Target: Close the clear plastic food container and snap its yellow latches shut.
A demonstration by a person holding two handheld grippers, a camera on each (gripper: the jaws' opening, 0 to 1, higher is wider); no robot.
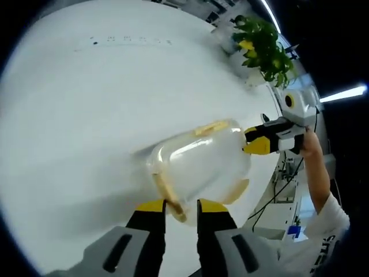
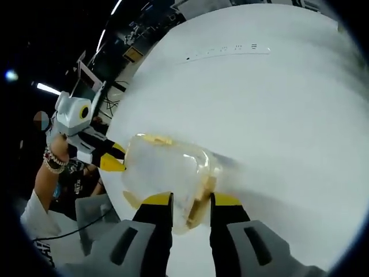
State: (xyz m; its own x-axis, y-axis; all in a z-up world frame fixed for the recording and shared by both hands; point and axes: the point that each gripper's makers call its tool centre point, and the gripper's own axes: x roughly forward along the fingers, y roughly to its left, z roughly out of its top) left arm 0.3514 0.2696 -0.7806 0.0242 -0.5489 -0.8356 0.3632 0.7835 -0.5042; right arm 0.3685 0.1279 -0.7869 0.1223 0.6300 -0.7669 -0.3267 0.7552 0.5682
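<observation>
**Clear container held between two sets of tongs over the white desk**

In the left gripper view, the white desk [image 1: 86, 104] filled the left and upper parts of the frame, with a faint row of small dark marks near the top. At lower centre rose the left tongs [image 1: 181, 206], their yellow-tipped jaws set a little apart on either side of a yellow latch [image 1: 170, 196] at the near end of the clear plastic food container [image 1: 199, 164]. Whether the jaws actually pinched the latch could not be told. The container lay at the centre of the frame, with a second yellow latch [image 1: 211, 127] on its upper edge and a third at its lower right. Just to its right, the right tongs [image 1: 253, 142] came in with their yellow tips at the container's far end. A person's hand [image 1: 309, 144] held them at the right edge. A green plant [image 1: 262, 49] stood at the upper right.

In the right gripper view, the left tongs [image 2: 115, 157] entered from the left, tips against the container [image 2: 164, 173], held by a hand wearing a beaded bracelet [image 2: 53, 160]. At lower centre the right tongs [image 2: 191, 202] straddled a yellow latch [image 2: 200, 199], jaws slightly apart; their grip could not be told.
</observation>
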